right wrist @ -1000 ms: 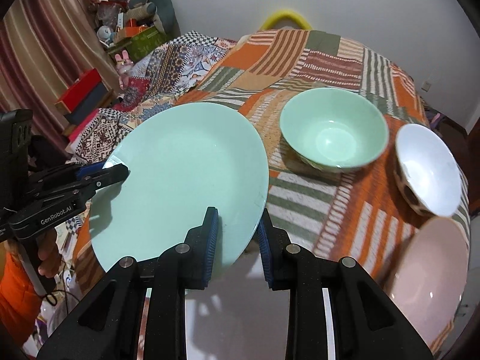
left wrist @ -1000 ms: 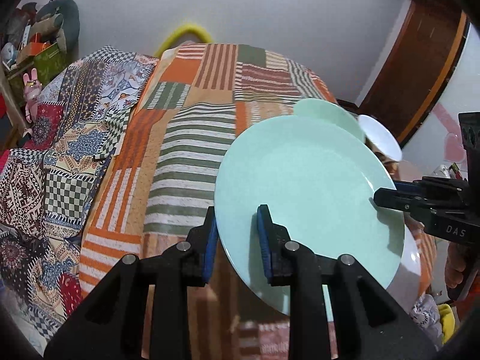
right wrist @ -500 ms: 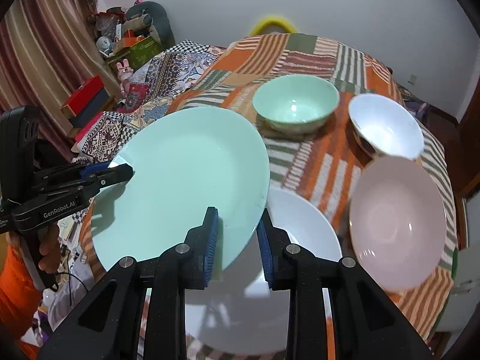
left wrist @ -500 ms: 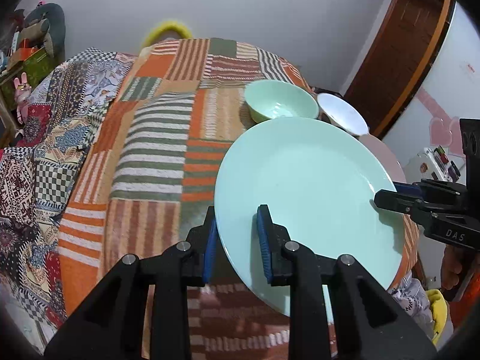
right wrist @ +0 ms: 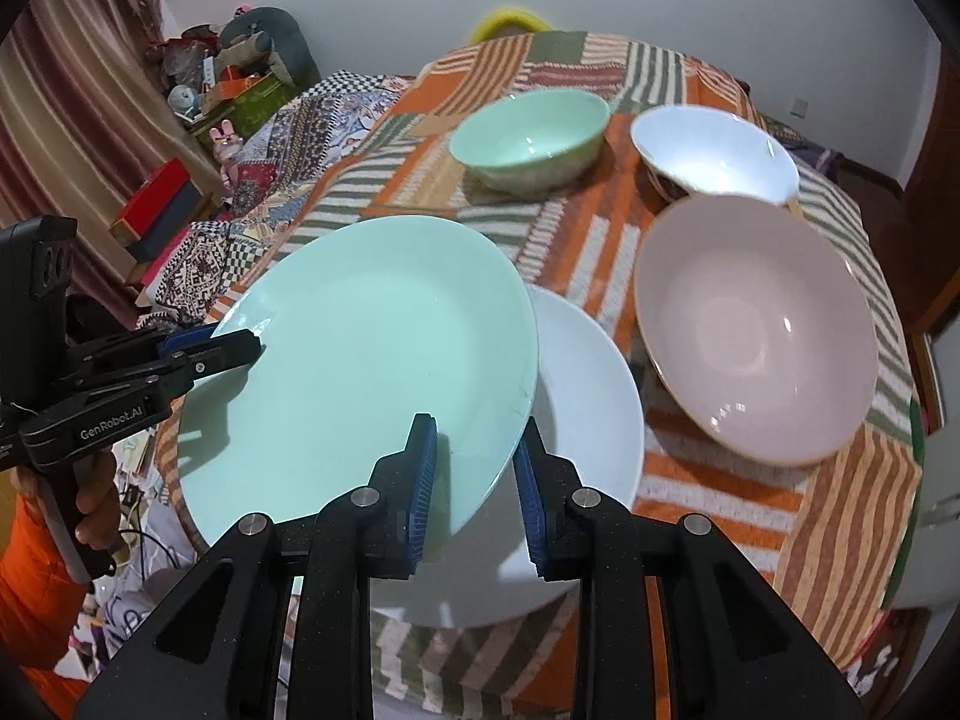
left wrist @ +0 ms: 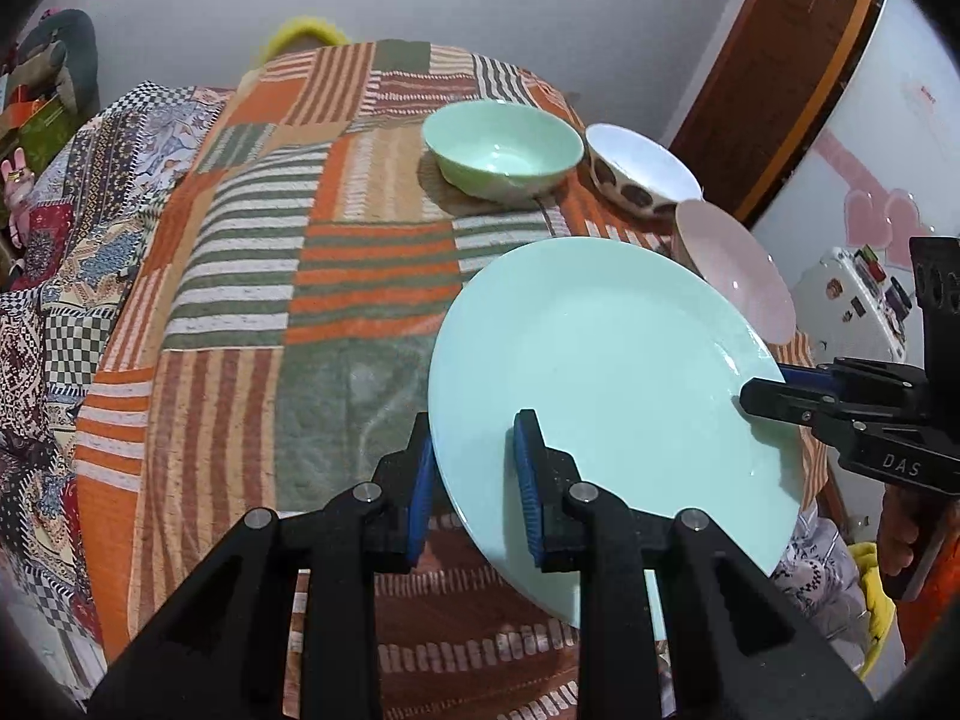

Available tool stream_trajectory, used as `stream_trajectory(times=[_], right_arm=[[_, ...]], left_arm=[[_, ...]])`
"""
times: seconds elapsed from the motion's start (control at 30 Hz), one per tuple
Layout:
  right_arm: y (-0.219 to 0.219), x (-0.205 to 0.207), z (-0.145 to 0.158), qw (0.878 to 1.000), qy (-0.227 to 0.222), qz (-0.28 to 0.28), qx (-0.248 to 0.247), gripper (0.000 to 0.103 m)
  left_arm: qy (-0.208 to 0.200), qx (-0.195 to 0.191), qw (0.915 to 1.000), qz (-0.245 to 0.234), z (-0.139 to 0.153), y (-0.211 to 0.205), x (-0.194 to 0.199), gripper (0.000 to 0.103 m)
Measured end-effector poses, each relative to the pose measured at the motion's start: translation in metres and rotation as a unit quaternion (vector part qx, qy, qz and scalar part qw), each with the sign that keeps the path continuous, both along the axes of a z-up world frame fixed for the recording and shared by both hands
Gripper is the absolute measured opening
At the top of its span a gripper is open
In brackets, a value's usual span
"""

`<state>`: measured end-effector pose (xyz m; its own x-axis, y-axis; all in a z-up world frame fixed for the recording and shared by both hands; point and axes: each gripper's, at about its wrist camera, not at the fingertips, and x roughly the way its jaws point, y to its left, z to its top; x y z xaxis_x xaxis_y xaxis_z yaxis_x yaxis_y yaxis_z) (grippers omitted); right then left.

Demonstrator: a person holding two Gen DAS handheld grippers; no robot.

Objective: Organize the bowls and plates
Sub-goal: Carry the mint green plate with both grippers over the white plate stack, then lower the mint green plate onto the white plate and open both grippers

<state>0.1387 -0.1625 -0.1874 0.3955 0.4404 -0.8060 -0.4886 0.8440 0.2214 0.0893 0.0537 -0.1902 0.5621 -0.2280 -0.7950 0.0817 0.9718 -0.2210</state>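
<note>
A large mint green plate (left wrist: 606,384) (right wrist: 372,372) hangs in the air between both grippers, above the table's near edge. My left gripper (left wrist: 474,474) is shut on its left rim. My right gripper (right wrist: 474,468) is shut on its right rim. Each gripper shows in the other's view, the right gripper (left wrist: 756,399) and the left gripper (right wrist: 246,351) clamped on opposite edges. Partly under the green plate lies a white plate (right wrist: 588,420). Beyond it sit a pink bowl (right wrist: 756,324) (left wrist: 738,270), a green bowl (right wrist: 531,138) (left wrist: 504,150) and a white bowl (right wrist: 714,153) (left wrist: 636,171).
The round table (left wrist: 252,312) wears a striped patchwork cloth; its left half is bare cloth. A patterned bed (left wrist: 54,240) lies left of it. A wooden door (left wrist: 774,78) and a white fridge (left wrist: 864,180) stand at the right. A hand in an orange sleeve (right wrist: 36,558) holds the left gripper.
Both grippers carried the green plate back toward the table's near edge. The bowls, hidden behind it before, now show beyond it, and the white plate has come into view beneath its right side.
</note>
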Motion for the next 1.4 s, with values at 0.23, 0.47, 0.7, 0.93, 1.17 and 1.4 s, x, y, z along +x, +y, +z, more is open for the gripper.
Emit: stream_trajectory(times=[0.23,0.47,0.7,0.93,1.17,1.4], right_arm=[[-0.012,0.000,-0.012,1.000,0.015,-0.012,-0.002,0.024],[-0.022,-0.001,-0.020,0.999,0.024,-0.024,-0.008,0.024],[-0.028,0.001,-0.026,0.999,0.032,-0.032,-0.015,0.024],[-0.034,0.004,-0.024,0.999,0.030,-0.035,-0.010,0.024],[-0.033,0.000,-0.025,0.999,0.027,-0.031,-0.024,0.027],[-0.033,0.001,-0.025,0.999,0.028,-0.030,-0.028,0.032]], left_arm=[[0.015,0.002,0.9998,-0.013,-0.014,-0.011,0.005,0.024],[0.030,0.005,0.9992,-0.026,-0.027,-0.024,0.014,0.024],[0.024,0.015,0.9991,-0.032,-0.028,-0.032,0.021,0.024],[0.024,0.017,0.9990,-0.033,-0.032,-0.036,0.026,0.024],[0.026,0.024,0.9986,-0.040,-0.034,-0.041,0.020,0.024],[0.012,0.049,0.9980,-0.037,-0.026,-0.044,0.013,0.024]])
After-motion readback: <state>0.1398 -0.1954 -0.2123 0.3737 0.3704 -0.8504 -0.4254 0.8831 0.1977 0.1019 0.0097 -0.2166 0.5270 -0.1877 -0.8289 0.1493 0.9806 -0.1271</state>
